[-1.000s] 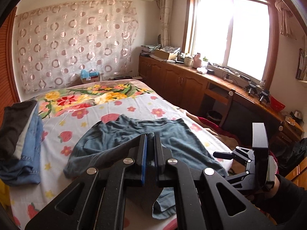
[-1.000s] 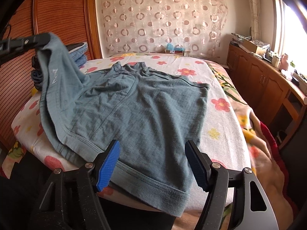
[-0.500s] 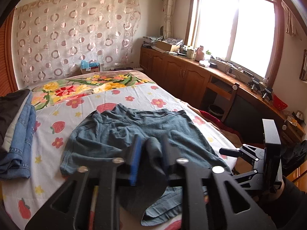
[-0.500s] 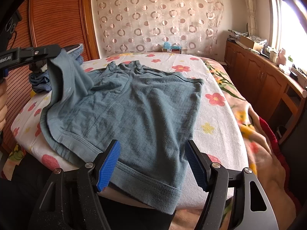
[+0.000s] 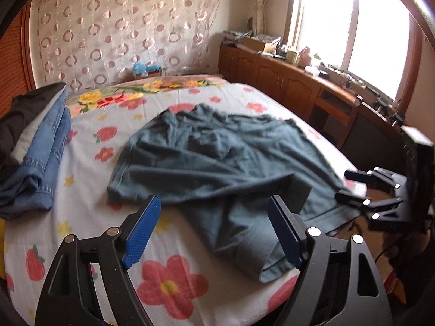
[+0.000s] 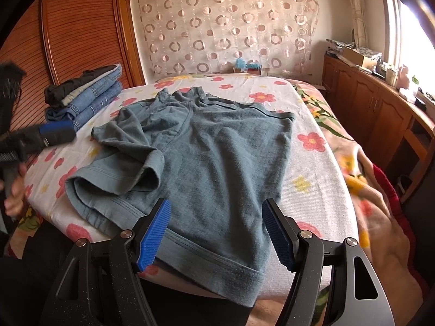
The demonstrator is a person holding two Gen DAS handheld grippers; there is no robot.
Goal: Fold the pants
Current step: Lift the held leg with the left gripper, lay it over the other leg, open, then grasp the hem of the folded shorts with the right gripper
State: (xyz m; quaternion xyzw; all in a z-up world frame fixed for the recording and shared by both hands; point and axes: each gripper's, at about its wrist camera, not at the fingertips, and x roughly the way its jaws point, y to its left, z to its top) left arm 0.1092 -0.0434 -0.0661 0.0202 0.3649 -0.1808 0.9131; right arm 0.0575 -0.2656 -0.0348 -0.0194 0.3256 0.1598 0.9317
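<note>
1. The pants [image 6: 212,157], grey-blue and short-legged, lie spread on the bed [image 6: 312,190], waistband toward the far end and hems toward the near edge.
2. One leg is folded partway over the other: its hem lies curled on top of the garment, left of centre in the right wrist view. The fold is loose and wrinkled.
3. The other leg's hem hangs slightly over the near edge of the bed.
4. Left gripper [image 5: 213,229]: jaws wide apart, nothing between the blue pads. It hovers above the near left part of the bed, apart from the fabric.
5. Right gripper [image 6: 216,233]: jaws wide apart, nothing clamped. It sits over the near hem; contact with the cloth cannot be determined.
6. In the left wrist view the right gripper [image 5: 380,198] shows at the right edge of the bed, beside the hem. In the right wrist view the left gripper [image 6: 51,133] shows at the far left, blurred.
7. A stack of folded jeans [image 6: 87,97] rests on the left side of the bed, well apart from the pants.
</note>
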